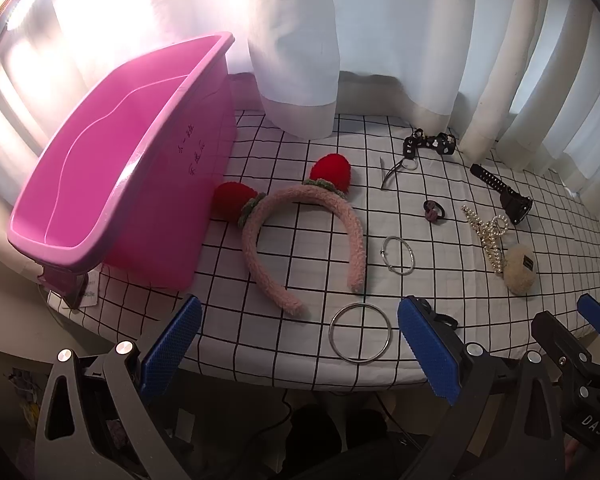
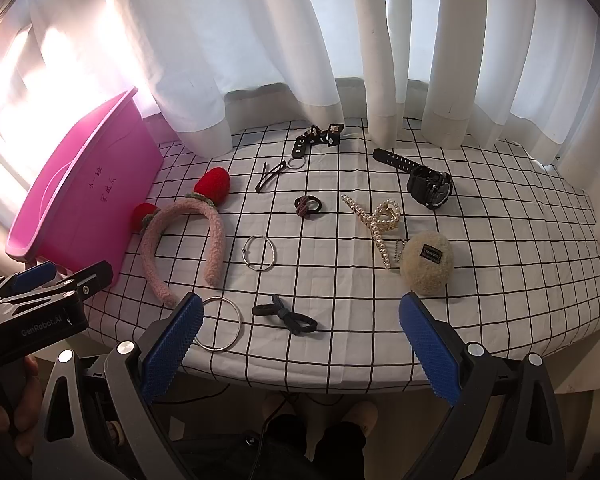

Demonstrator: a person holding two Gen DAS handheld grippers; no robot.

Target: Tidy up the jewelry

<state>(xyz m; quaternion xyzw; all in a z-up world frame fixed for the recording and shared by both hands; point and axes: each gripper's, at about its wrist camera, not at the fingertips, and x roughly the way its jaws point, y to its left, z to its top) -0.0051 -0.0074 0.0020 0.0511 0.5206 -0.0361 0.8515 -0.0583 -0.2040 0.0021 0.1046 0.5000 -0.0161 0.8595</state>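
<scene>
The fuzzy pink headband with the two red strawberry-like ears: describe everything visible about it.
The fuzzy pink headband is an open arch of plush, fleece-like fabric, lying flat on the black-and-white checked tablecloth with its two ends pointing toward the cameras. Two red pompom ears with greenish crocheted collars sit on its crown. One ear lies right beside, perhaps touching, the pink plastic bin. Neither gripper touches it; the thin silver bangle lies apart, just right of it.

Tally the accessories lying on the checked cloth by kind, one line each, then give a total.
Metal bangles: 2
Hair ties: 2
Hair clips: 2
Headband: 1
Watch: 1
Keychain: 1
Plush pompom: 1
Total: 10
</scene>
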